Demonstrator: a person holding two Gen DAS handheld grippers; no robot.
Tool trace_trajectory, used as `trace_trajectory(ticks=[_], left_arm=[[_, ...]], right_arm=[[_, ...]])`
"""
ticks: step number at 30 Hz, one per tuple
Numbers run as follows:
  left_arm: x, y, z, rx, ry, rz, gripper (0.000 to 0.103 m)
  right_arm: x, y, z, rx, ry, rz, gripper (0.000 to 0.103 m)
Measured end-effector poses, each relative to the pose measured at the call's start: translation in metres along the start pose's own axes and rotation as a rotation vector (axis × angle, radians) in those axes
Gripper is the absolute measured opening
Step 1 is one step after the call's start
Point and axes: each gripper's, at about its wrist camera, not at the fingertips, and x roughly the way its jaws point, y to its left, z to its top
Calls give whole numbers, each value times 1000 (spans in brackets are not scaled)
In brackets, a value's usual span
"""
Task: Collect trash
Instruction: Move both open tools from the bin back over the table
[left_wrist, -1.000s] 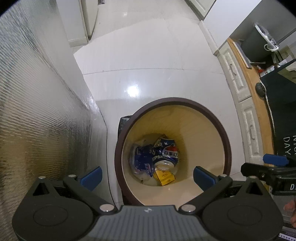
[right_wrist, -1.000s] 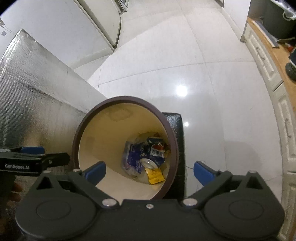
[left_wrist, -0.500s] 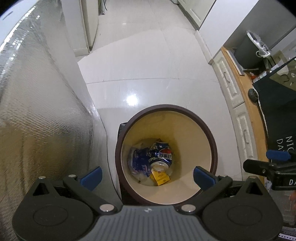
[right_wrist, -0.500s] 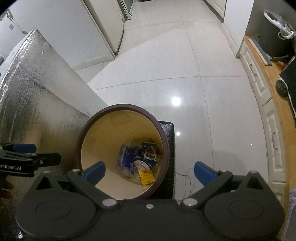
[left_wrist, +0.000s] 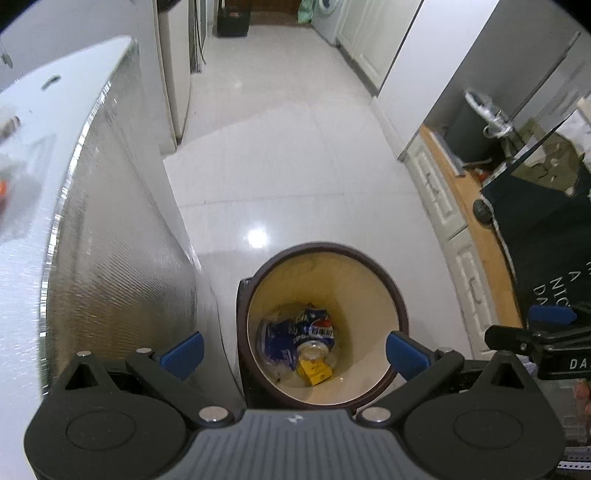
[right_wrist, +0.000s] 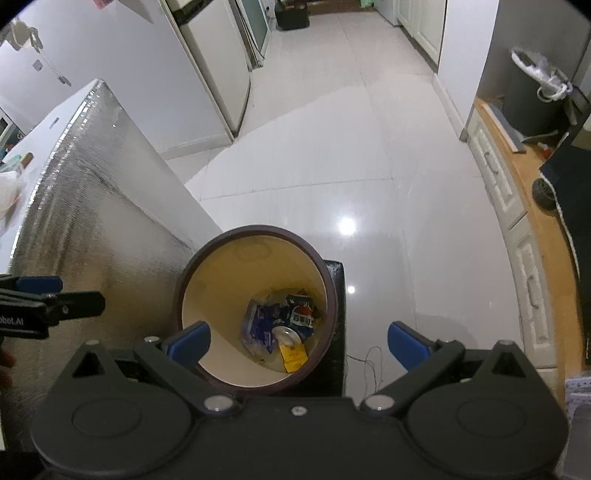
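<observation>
A round waste bin (left_wrist: 369, 295) with a dark brown rim and cream inside stands on the white floor below both grippers. At its bottom lie a crushed blue Pepsi can (left_wrist: 314, 336), a blue wrapper (left_wrist: 275, 341) and a small yellow pack (left_wrist: 314, 371). My left gripper (left_wrist: 293, 350) hangs open high above the bin with nothing between its blue pads. My right gripper (right_wrist: 297, 341) is also open and empty above the bin (right_wrist: 221, 280), where the can (right_wrist: 295, 325) and yellow pack (right_wrist: 293, 356) show again. Each gripper shows at the edge of the other's view.
A counter with a silver foil-covered side (left_wrist: 103, 258) stands just left of the bin. White drawers and a wooden top (left_wrist: 465, 221) run along the right, with a dark lined bin (right_wrist: 532, 96) behind. A thin cable (right_wrist: 369, 365) lies on the floor beside the bin's black base.
Both grippers have risen well above the bin, which now looks smaller and farther below. More of the counter top and hallway has come into view. Both stay open.
</observation>
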Motion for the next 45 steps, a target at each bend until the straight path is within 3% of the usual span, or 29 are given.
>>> trace_trajectory(ticks=[16,32,45], left_arm=[[-111,12,-24,13,-228,-30,103],[-215,94,-61,-84,-417,66,103],[-278,191,-81,-201,-533,175,103]], right_arm=[[-93,41,-18,-18,-206,1,103],[-125,139,-27,-114,-347,66,103],[-129,244,-15,-241,-426,146,103]])
